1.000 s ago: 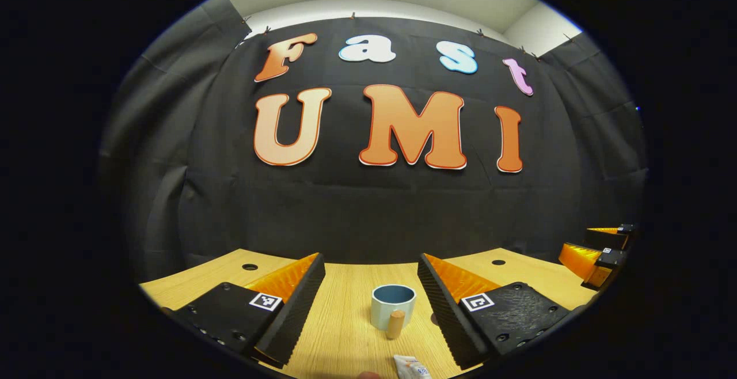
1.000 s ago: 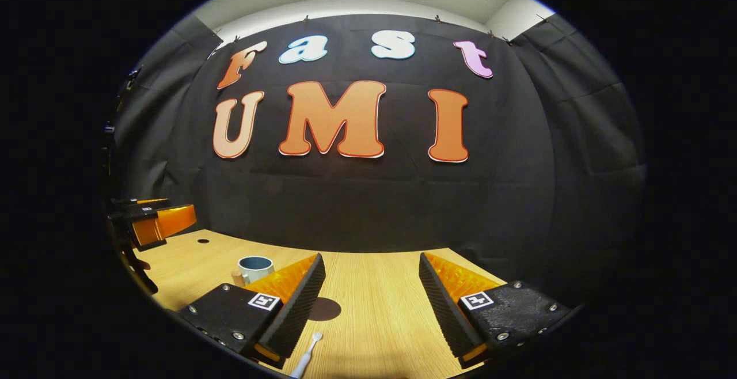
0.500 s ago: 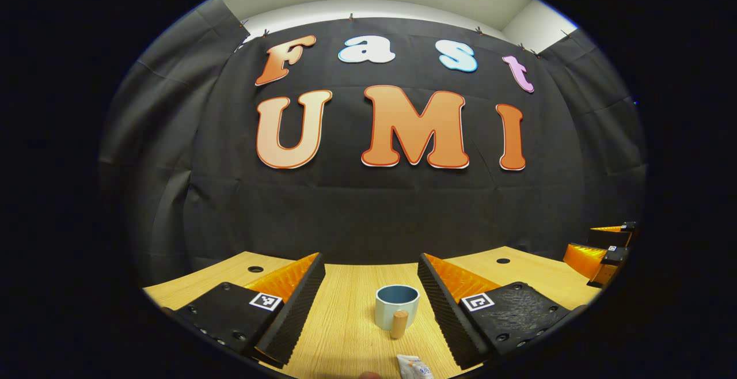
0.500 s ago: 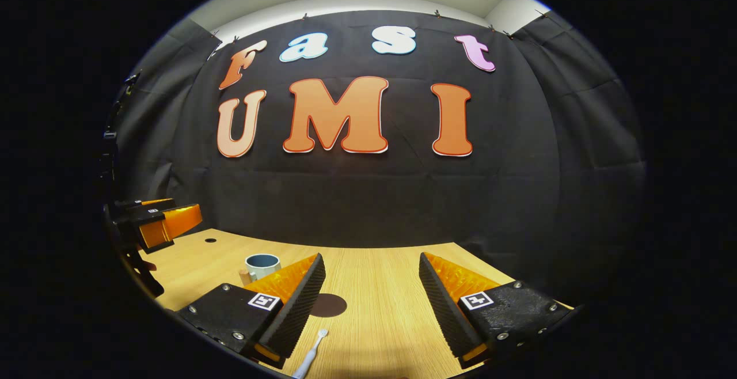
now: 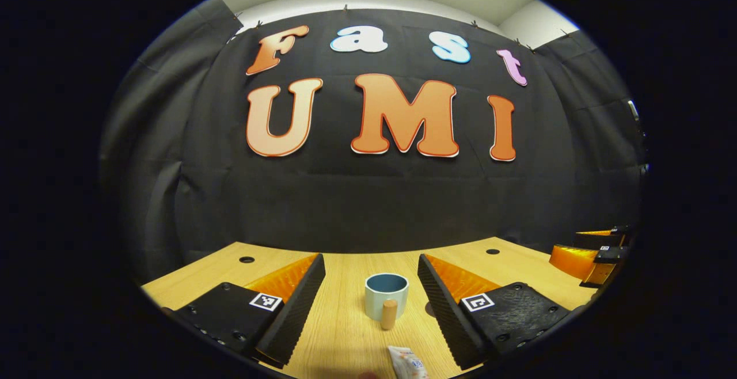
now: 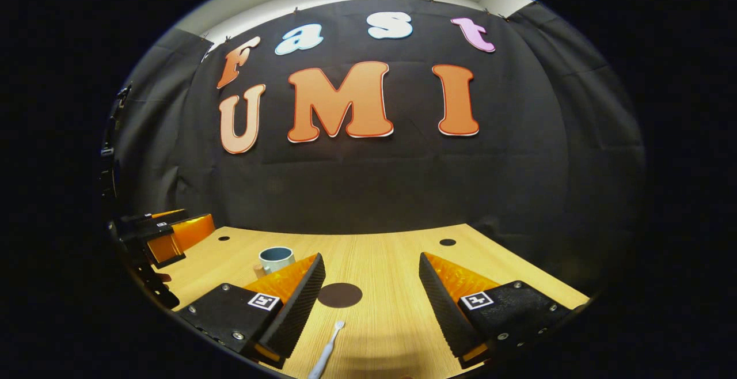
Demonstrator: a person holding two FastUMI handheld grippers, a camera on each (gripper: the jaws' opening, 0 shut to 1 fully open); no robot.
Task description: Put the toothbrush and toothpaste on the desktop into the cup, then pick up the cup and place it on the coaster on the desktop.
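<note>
A pale blue cup (image 5: 386,296) with a wooden handle stands upright on the wooden desktop (image 5: 339,338), seen between the fingers of my open left gripper (image 5: 371,266). The end of a toothpaste tube (image 5: 406,363) lies just in front of the cup at the view's bottom edge. In the right gripper view a white toothbrush (image 6: 326,350) lies on the desktop near my open right gripper (image 6: 371,266), and a dark round coaster (image 6: 339,295) lies beyond it. The cup (image 6: 275,258) stands far left of the coaster. Neither gripper holds anything.
The black cloth wall closes the desktop's far side. Small round holes (image 5: 246,259) sit in the desktop near its back corners. The other gripper (image 5: 587,251) shows at the right edge of the left gripper view, and the left gripper (image 6: 164,235) at the left edge of the right gripper view.
Both views have tilted downward, so more desktop shows. In the right gripper view the coaster and toothbrush have come fully into sight. Both grippers stay open.
</note>
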